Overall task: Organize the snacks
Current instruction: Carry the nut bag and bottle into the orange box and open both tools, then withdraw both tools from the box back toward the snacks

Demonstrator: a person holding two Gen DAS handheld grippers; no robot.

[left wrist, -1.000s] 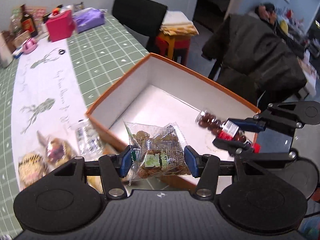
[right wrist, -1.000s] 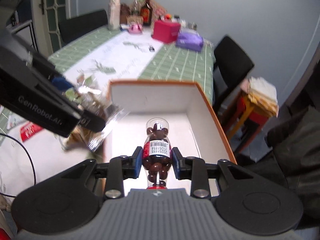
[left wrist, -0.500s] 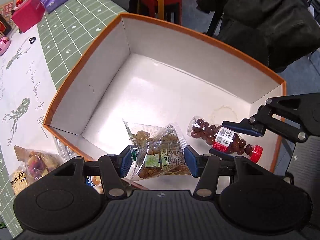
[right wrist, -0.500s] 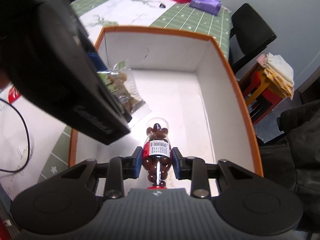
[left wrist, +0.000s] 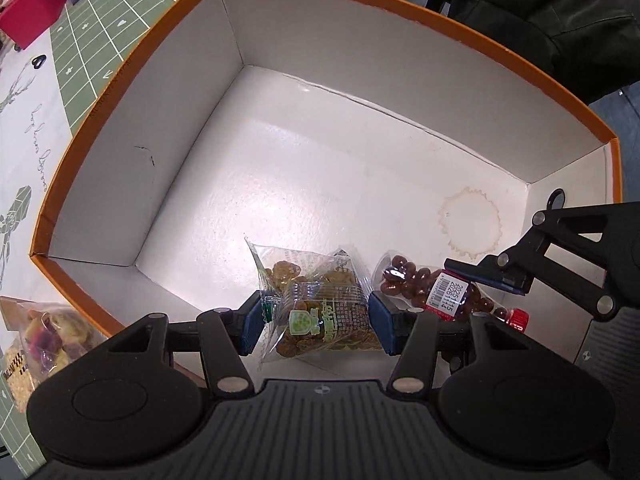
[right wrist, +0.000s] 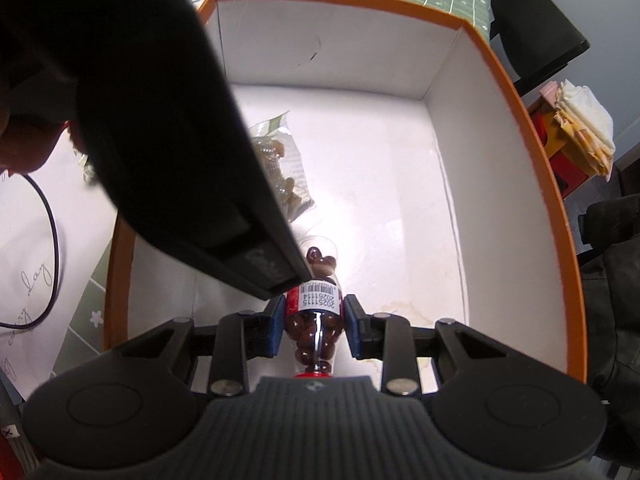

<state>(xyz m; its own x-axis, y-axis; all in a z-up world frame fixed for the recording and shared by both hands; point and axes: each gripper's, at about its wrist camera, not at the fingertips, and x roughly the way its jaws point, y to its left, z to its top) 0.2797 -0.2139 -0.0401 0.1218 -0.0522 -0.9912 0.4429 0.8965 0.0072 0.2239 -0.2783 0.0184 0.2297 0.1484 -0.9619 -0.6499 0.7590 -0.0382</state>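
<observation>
Inside the orange-rimmed box (left wrist: 400, 2), low over its white floor, hang the two snacks being put away: a clear packet of brown snacks (left wrist: 320, 308) and, just beside it, a small bottle of chocolate balls (left wrist: 432, 290) with a red cap. The step in hand looks like the placing itself; both loads are within the walls but not yet let go. Next, I judge, each needs lowering to the floor and releasing, side by side without overlap. The left gripper (left wrist: 316, 320) has its jaws fairly wide, clamped on the packet's sides. The right gripper (right wrist: 314, 328) has narrow jaws pinching the bottle's body. More wrapped snacks (left wrist: 40, 336) wait outside on the desk (left wrist: 24, 80).
</observation>
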